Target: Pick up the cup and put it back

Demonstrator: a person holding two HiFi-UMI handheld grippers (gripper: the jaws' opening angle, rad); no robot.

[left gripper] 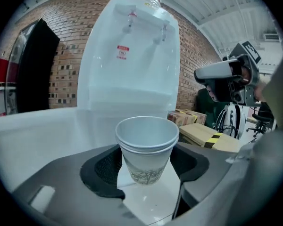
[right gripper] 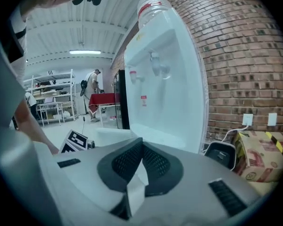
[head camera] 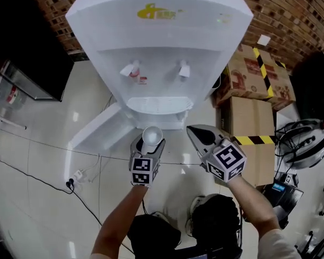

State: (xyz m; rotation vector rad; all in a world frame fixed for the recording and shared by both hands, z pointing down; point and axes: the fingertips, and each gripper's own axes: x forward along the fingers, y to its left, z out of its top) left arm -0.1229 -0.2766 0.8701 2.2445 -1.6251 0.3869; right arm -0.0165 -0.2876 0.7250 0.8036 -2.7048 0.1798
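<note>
Two grippers are hanging side by side in front of the water dispenser (head camera: 156, 31), just short of its drip tray (head camera: 156, 106). The left gripper (head camera: 149, 142) is pinching the cup (left gripper: 147, 147) between its black pads, which are pressing on the cup's lower wall from both sides. The white paper cup is standing upright, mouth up, clear of the floor, before the dispenser's base and below its two taps (head camera: 130, 69). A second rim is showing just under the top one, as with nested cups. The right gripper (head camera: 191, 129) is pointing at the same base, just right of the cup, its jaws pressed together tip to tip. Cardboard boxes (head camera: 248, 74) are sitting to the dispenser's right.
</note>
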